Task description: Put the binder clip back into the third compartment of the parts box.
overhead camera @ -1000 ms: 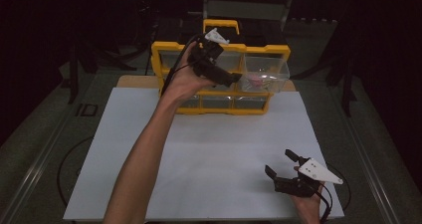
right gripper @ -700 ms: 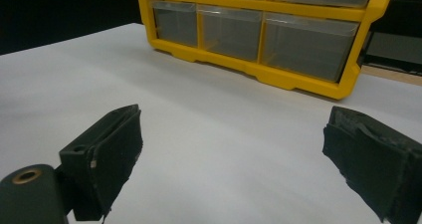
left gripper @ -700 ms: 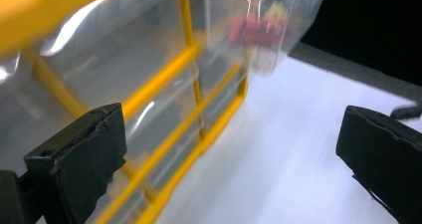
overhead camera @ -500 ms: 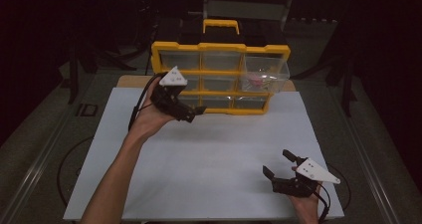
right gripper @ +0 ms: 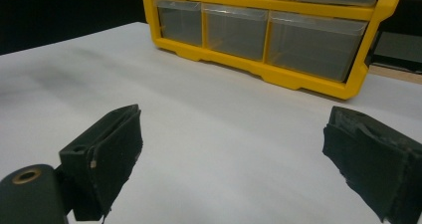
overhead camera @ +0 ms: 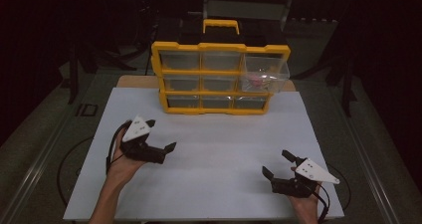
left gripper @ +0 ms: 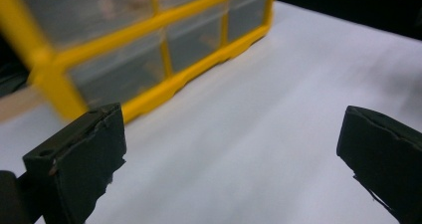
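On the white table top (overhead camera: 214,149), both grippers sit low on the person's side, well apart from each other and from the yellow drawer cabinet (overhead camera: 219,77) that stands at the far edge. From the high view, the left gripper (overhead camera: 160,134) is held in the left hand (overhead camera: 122,157) over the near-left part of the sheet, its jaws spread wide and pointing to the right and slightly away, with nothing between them. The right gripper (overhead camera: 277,165) rests near the near-right corner, in the right hand (overhead camera: 303,201), its jaws likewise released and empty, pointing up the table toward the left. The cabinet has three rows of three clear drawers in a yellow frame with a yellow handle (overhead camera: 221,25) on top. Its top right drawer (overhead camera: 263,69) is pulled out toward the person and stands proud of the frame; something pink (overhead camera: 255,81) lies inside it, too small to tell what it is. The other drawers sit flush. In the left gripper view, the two black jaws stand far apart over bare white surface, and the lower corner of the cabinet (left gripper: 149,55) shows blurred beyond the left jaw. In the right gripper view, the jaws are equally wide apart, and the cabinet's bottom row (right gripper: 268,32) of clear drawers faces the camera across the white sheet, closed and seemingly empty.
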Tool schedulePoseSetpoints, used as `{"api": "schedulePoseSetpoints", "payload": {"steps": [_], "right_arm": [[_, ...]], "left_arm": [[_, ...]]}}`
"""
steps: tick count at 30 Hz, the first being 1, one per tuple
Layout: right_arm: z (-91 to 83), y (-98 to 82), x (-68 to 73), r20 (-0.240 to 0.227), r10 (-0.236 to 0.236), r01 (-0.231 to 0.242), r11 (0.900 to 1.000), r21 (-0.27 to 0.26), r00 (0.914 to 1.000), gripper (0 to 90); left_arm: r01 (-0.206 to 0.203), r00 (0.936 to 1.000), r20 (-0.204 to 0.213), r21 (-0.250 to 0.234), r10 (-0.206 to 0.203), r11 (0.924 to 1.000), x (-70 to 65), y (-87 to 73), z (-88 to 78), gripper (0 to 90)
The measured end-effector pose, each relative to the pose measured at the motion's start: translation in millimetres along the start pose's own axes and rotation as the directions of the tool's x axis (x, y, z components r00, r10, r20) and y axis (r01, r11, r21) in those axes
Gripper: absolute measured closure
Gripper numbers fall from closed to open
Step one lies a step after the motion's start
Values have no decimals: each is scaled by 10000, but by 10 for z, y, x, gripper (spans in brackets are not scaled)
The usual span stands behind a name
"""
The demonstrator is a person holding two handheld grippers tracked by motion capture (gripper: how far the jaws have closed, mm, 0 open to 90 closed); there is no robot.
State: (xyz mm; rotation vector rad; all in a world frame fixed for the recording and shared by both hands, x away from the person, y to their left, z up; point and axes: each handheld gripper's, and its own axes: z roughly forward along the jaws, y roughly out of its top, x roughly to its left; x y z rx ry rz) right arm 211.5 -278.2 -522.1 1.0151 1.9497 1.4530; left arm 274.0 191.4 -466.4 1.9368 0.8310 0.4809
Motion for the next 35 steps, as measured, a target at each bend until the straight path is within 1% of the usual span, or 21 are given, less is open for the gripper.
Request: {"api": "schedulePoseSetpoints", "payload": {"steps": [1, 2, 3, 4, 5, 6, 8, 10, 12, 15, 16, 17, 19, 21, 23, 25, 26, 29, 33, 35], "right_arm": [[0, -2, -1, -15, -44, 44, 10000, 4, 10000, 82], [1, -3, 1, -19, -35, 35, 10000, 13, 10000, 82], [2, -4, 5, -18, -19, 19, 10000, 28, 10000, 82], [6, -5, 5, -25, -36, 36, 10000, 31, 10000, 82], [12, -6, 8, -59, -29, 30, 10000, 40, 10000, 82], [18, -7, 11, -70, -25, 26, 10000, 50, 10000, 82], [26, -9, 14, -75, -53, 53, 10000, 61, 10000, 82], [31, -10, 22, -84, -64, 64, 9999, 89, 9999, 82], [31, -12, 29, -41, -89, 89, 9999, 90, 10000, 82], [31, -15, 31, -28, -109, 110, 9999, 93, 9999, 82], [32, -16, 30, -30, -100, 100, 9999, 97, 9999, 82], [32, -17, 32, -34, -107, 108, 9999, 98, 9999, 82], [33, -17, 38, -61, -129, 130, 9999, 104, 9999, 82], [47, -20, 43, -67, -166, 167, 9998, 126, 9998, 82], [51, -21, 43, -78, -174, 175, 9998, 124, 9998, 82], [57, -23, 40, -100, -212, 214, 9997, 155, 9997, 82], [57, -25, 43, -106, -201, 203, 9996, 172, 9997, 82], [49, -26, 46, -91, -193, 194, 9997, 166, 9998, 82], [39, -30, 34, -64, -198, 199, 9996, 179, 9998, 82], [43, -33, 27, -55, -213, 214, 9996, 193, 9998, 82]], "left_arm": [[168, 9998, -117, -118, -169, 9998, 6, -89, -57, 0], [216, 9992, -328, -194, -223, 9996, 13, -172, -116, 0], [294, 9977, -600, -282, -311, 9992, 19, -250, -173, 0], [461, 9962, -716, -454, -492, 9979, 28, -329, -225, 0], [658, 9948, -743, -607, -702, 9960, 40, -404, -271, 0], [757, 9930, -857, -688, -815, 9948, 45, -476, -308, 0], [889, 9894, -1083, -725, -965, 9934, 52, -601, -360, 0], [1064, 9868, -1136, -835, -1155, 9908, 56, -706, -400, 0], [1122, 9846, -1248, -861, -1224, 9900, 51, -788, -422, 0], [1123, 9838, -1316, -777, -1219, 9906, 66, -828, -444, 0], [1254, 9810, -1364, -959, -1378, 9875, 83, -855, -475, 0], [1302, 9799, -1381, -1021, -1437, 9862, 91, -864, -490, 0], [1349, 9758, -1570, -1155, -1522, 9841, 104, -887, -526, 0], [1480, 9727, -1599, -1306, -1682, 9803, 119, -909, -561, 0], [1415, 9709, -1754, -1287, -1629, 9815, 124, -925, -582, 0], [1453, 9694, -1801, -1274, -1669, 9812, 132, -941, -588, 0], [1469, 9667, -1919, -1264, -1694, 9811, 139, -950, -592, 0], [1478, 9654, -1971, -1251, -1706, 9811, 143, -958, -588, 0], [1433, 9655, -2036, -1040, -1621, 9842, 138, -971, -558, 0], [1403, 9639, -2144, -940, -1577, 9856, 133, -974, -542, 0]]}}
